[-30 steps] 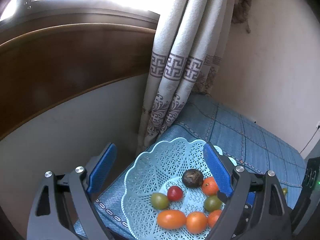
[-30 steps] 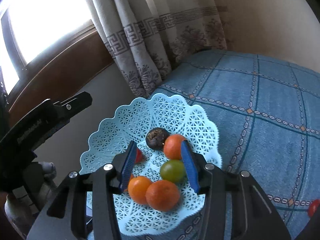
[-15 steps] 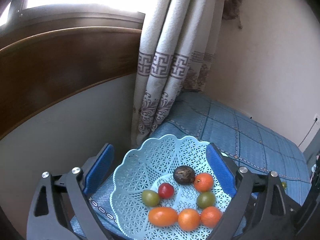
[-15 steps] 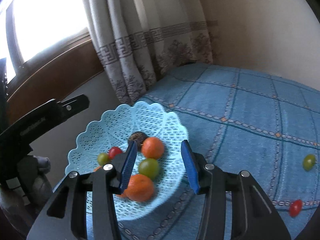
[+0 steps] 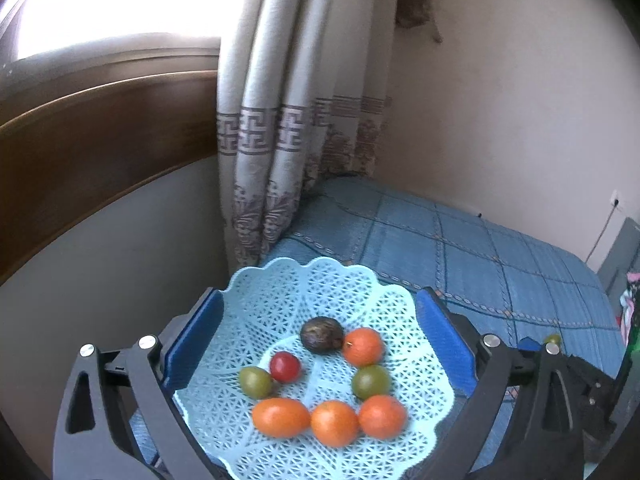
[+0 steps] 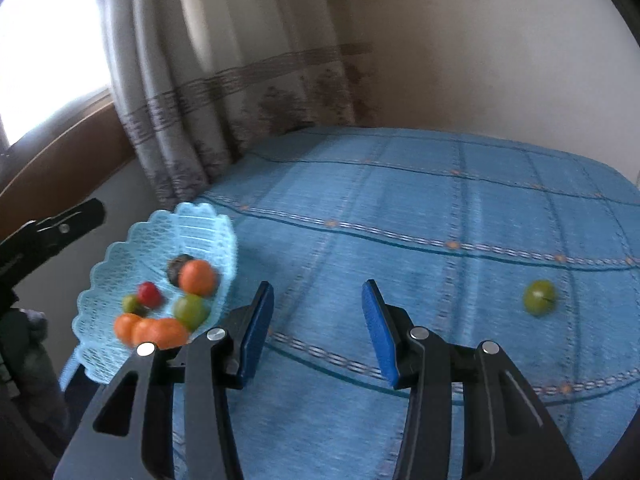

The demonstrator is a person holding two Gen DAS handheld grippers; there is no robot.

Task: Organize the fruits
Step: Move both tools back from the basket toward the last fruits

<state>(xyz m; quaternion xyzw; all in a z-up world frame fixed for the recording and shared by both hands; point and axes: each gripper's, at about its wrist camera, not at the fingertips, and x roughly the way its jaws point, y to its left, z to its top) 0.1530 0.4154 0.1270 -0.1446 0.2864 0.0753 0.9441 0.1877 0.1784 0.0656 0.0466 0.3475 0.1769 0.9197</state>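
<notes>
A light blue lattice basket (image 5: 280,292) sits at the left end of the blue cloth-covered table (image 6: 440,208). It holds a dark brown fruit (image 5: 322,335), a red tomato (image 5: 285,367), two green fruits (image 5: 255,381) and several orange ones (image 5: 334,423). My left gripper (image 5: 318,298) hovers open over the basket, its blue pads either side of the rim. Right of the basket (image 6: 120,264), my right gripper (image 6: 318,287) stands open over bare cloth, nothing between its fingers. A loose green fruit (image 6: 540,297) lies on the cloth to its right.
A patterned curtain (image 5: 280,120) hangs behind the basket, beside a dark wooden window ledge (image 5: 100,128). The table's left edge drops off just past the basket. A beige wall (image 6: 480,60) backs the table. A grey object (image 5: 624,256) and a cable stand at the far right.
My right gripper has swung right, off the basket and over bare cloth; the loose green fruit is now near it. The left gripper shifted slightly, so the basket sits more centred between its pads.
</notes>
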